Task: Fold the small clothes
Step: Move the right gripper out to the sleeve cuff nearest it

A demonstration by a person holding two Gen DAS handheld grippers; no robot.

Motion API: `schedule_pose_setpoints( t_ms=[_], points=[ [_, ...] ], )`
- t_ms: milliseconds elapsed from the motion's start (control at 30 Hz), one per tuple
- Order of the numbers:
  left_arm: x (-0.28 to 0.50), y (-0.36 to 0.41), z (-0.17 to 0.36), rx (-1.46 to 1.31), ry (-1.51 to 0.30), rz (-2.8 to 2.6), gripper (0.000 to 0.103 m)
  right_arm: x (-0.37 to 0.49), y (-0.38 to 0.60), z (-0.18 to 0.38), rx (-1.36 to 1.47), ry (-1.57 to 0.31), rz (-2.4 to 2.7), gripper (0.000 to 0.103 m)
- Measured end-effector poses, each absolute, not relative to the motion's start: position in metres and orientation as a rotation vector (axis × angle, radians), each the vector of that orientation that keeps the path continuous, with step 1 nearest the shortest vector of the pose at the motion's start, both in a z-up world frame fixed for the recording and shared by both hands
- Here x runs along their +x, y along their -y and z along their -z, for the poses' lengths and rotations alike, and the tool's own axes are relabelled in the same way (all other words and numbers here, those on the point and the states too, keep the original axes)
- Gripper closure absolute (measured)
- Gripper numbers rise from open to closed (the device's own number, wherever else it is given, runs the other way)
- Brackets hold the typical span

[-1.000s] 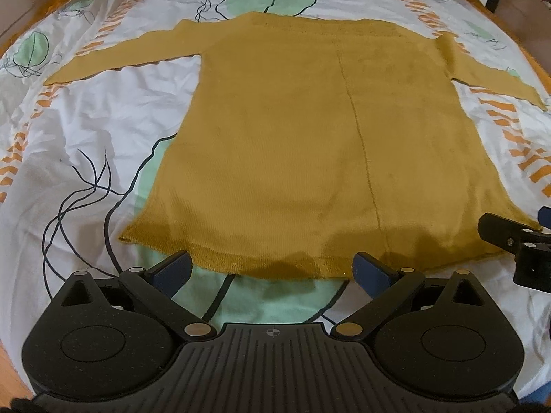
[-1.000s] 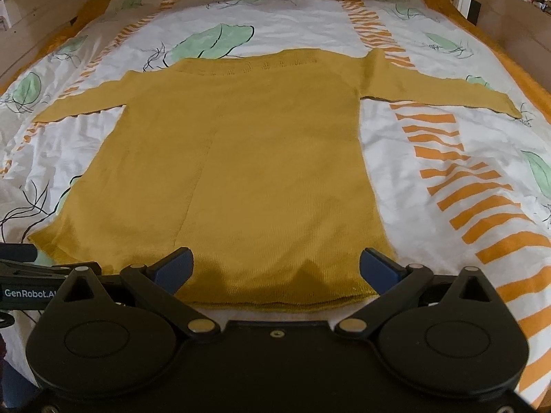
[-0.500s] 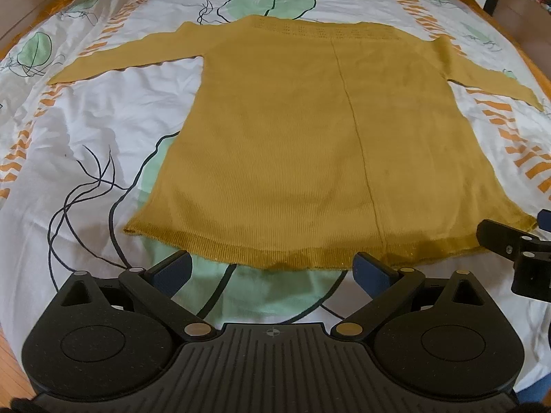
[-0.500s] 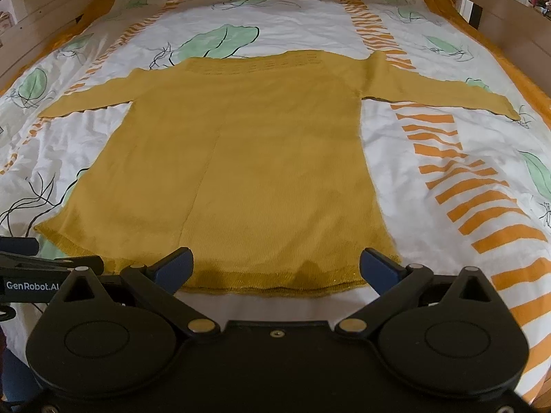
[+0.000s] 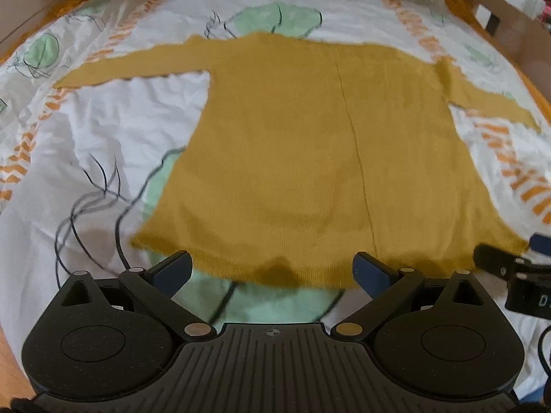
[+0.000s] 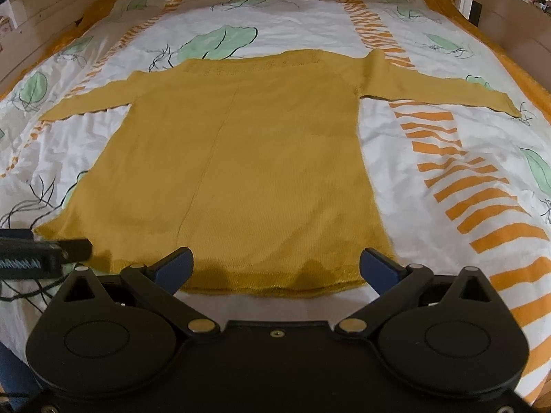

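A mustard-yellow long-sleeved knit top [image 5: 310, 158] lies flat on the bed with both sleeves spread out and its hem nearest me. It also shows in the right wrist view [image 6: 241, 172]. My left gripper [image 5: 272, 270] is open and empty, its fingertips just above the hem near the left corner. My right gripper [image 6: 275, 266] is open and empty, over the hem near the right corner. Each gripper shows at the edge of the other's view: the right one [image 5: 509, 268], the left one [image 6: 41, 254].
The top lies on a white bedsheet [image 6: 447, 172] with green leaves and orange stripes. A wooden bed frame [image 6: 499, 20] runs along the far end and both sides. An orange blanket edge [image 6: 516, 79] lines the right side.
Both grippers drew back from the hem, then came forward again. The left view has lifted and tilted, showing more of the far bed. The top has not moved.
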State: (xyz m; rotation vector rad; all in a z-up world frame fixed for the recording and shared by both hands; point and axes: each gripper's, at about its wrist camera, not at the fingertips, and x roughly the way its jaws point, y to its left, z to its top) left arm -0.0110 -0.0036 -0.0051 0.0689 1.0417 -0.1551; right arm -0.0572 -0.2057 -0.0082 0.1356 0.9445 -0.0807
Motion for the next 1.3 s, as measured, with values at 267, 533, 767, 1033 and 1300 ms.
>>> schedule_pose_setpoints(
  t_ms=[267, 533, 767, 1033, 1300],
  points=[
    [0.018, -0.004, -0.015, -0.010, -0.937, 0.177, 0.002, -0.039, 0.228, 0.001, 0.199, -0.908, 0.062, 0.001],
    [0.054, 0.003, -0.024, -0.008, -0.867, 0.172, 0.002, -0.008, 0.254, -0.002, 0.234, -0.846, 0.048, 0.001],
    [0.093, 0.016, -0.021, 0.025, -0.840, 0.159, 0.002, 0.031, 0.296, -0.001, 0.240, -0.832, 0.107, 0.001],
    [0.141, 0.035, -0.008, 0.057, -0.824, 0.130, 0.002, 0.080, 0.371, 0.010, 0.278, -0.816, 0.222, 0.001],
    [0.184, 0.058, 0.022, 0.088, -0.836, 0.101, 0.002, 0.119, 0.460, 0.036, 0.321, -0.794, 0.354, 0.007]
  ],
)
